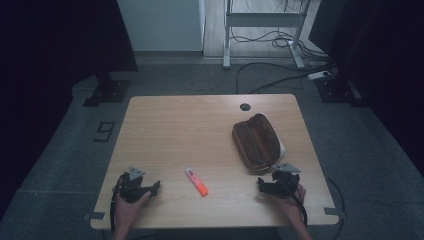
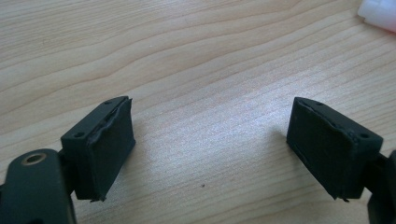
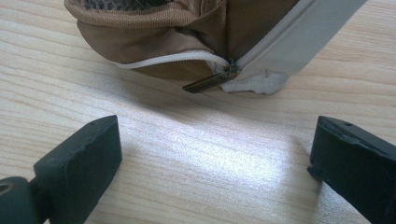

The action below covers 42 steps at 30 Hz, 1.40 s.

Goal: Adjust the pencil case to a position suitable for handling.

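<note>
A brown zip pouch lies open on the right half of the wooden table; its near end with a metal zip pull sits just beyond my right gripper. That right gripper rests open near the front right edge, nothing between its jaws. An orange and pink marker with a white cap lies at the front centre. My left gripper rests open at the front left, pointing toward the marker, whose white tip shows far off. The left gripper has only bare wood between its jaws.
A round cable hole sits near the table's far edge. Beyond the table are a grey floor, cables and a metal desk frame. Dark curtains stand at both sides.
</note>
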Tool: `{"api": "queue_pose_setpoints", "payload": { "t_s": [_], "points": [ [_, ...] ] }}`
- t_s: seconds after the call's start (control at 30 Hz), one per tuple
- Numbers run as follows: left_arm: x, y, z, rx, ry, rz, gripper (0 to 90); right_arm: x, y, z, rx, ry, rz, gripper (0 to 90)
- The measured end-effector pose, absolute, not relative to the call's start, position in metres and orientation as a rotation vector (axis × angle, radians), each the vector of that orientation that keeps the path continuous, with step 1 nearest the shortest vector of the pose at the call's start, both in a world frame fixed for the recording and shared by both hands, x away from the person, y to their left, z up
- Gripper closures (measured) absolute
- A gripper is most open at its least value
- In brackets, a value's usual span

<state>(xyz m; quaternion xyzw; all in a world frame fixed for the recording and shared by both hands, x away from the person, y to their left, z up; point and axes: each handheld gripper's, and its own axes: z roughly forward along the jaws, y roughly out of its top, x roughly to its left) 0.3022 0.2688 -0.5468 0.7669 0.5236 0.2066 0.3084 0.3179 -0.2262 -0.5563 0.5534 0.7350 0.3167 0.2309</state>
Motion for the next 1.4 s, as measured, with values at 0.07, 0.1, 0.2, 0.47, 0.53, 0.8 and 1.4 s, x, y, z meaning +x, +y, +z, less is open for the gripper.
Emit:
{"api": "queue_pose_setpoints", "payload": {
  "t_s": [0.07,0.1,0.2,0.47,0.53,0.8,1.4],
  "points": [
    [0.302,0.269,-0.547,2.028,1.385,0.545,14.6,0.318,-0.227,-0.556,1.517,2.026,0.875,1.9],
    [0.302,0.269,-0.547,2.028,1.385,0.545,14.5,0.318,-0.227,-0.556,1.517,2.026,0.875,1.9],
    [0.304,0.269,-0.547,2.029,1.386,0.545,14.2,0.317,-0.227,-0.556,1.533,1.996,0.864,4.8],
    [0.304,0.269,-0.547,2.026,1.388,0.543,14.4,0.317,-0.227,-0.556,1.529,1.999,0.88,7.4],
    [0.304,0.269,-0.547,2.026,1.387,0.543,14.4,0.317,-0.228,-0.556,1.526,2.001,0.883,7.9],
    [0.305,0.269,-0.547,2.027,1.386,0.544,14.4,0.316,-0.231,-0.555,1.512,2.004,0.897,12.1],
    [0.305,0.269,-0.547,2.025,1.389,0.546,14.7,0.315,-0.239,-0.552,1.53,2.001,0.942,14.4]
  ]
}}
